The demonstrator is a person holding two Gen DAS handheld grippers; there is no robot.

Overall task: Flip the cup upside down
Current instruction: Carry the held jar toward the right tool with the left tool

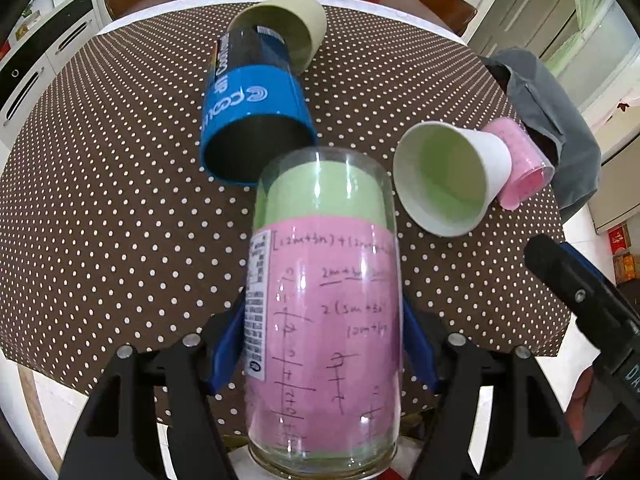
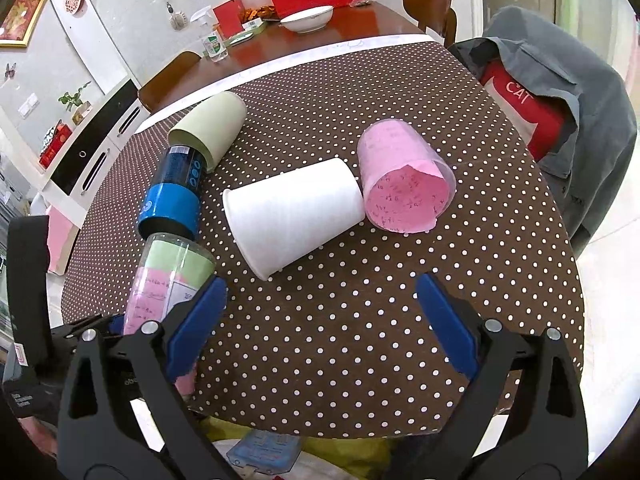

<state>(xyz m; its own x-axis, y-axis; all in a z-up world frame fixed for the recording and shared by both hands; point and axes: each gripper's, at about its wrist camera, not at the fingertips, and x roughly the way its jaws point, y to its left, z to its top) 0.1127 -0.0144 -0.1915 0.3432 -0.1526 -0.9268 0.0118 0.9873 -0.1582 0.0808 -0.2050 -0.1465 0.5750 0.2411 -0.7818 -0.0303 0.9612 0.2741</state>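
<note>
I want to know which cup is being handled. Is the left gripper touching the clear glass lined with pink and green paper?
Touching. The left wrist view shows the left gripper with both blue pads pressed against the sides of the clear glass.

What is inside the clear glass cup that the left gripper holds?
Inside the glass cup, held by the left gripper, rolled paper lines the wall: pink with handwritten maths, green toward the far end. The paper hides whatever might lie in the middle.

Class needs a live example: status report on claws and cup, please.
Left claw shut on clear glass cup lined with pink and green paper. Right claw open, empty. Blue-banded black cup lies just ahead.
</note>
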